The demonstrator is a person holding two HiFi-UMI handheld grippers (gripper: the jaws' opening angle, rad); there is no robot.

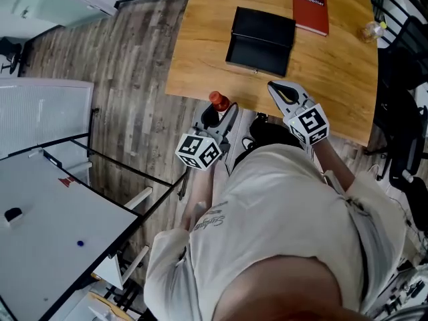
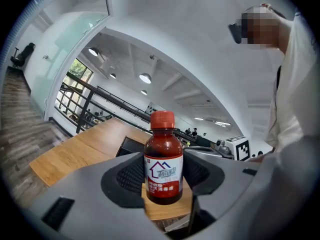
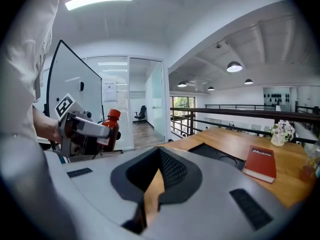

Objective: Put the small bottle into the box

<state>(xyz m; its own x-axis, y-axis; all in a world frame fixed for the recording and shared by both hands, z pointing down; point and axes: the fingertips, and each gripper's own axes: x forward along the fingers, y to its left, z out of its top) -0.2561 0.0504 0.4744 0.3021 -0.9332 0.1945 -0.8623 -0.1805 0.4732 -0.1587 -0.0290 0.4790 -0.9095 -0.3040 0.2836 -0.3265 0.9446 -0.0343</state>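
holding: the left gripper (image 1: 223,112) is clamped on the small bottle (image 2: 163,166), its jaws pressing the labelled body from both sides, the red cap up and clear above them.
where the bottle is: in the air, upright, over the wooden floor just short of the near edge of the table (image 1: 334,65); not yet over the table.
right gripper: the right gripper (image 1: 286,93) hangs over the table's near edge, jaws drawn together to a thin slit with nothing between them.
box: the black box (image 1: 261,40) lies open on the table, well apart from the bottle.
step, as i judge it: carrying the bottle to the box; most of the trip is left.
risk, slipping: the bottle is round and smooth and is held by two pads only. a loosened squeeze or a quick swing could let it twist or drop, and here it would hit the floor.
risk, edge: the table edge lies between bottle and box, so a low path could knock the bottle's base against it.
risk, placing: letting go above the box instead of inside it could tip the bottle over or bounce it out.
around: a red book (image 1: 310,10) lies beside the box, a small clear item (image 1: 372,30) sits near the table's right side, and a white table (image 1: 60,212) stands off to the left.
in the way: nothing stands on the wood between the near edge and the box; the right gripper is just beside that path.
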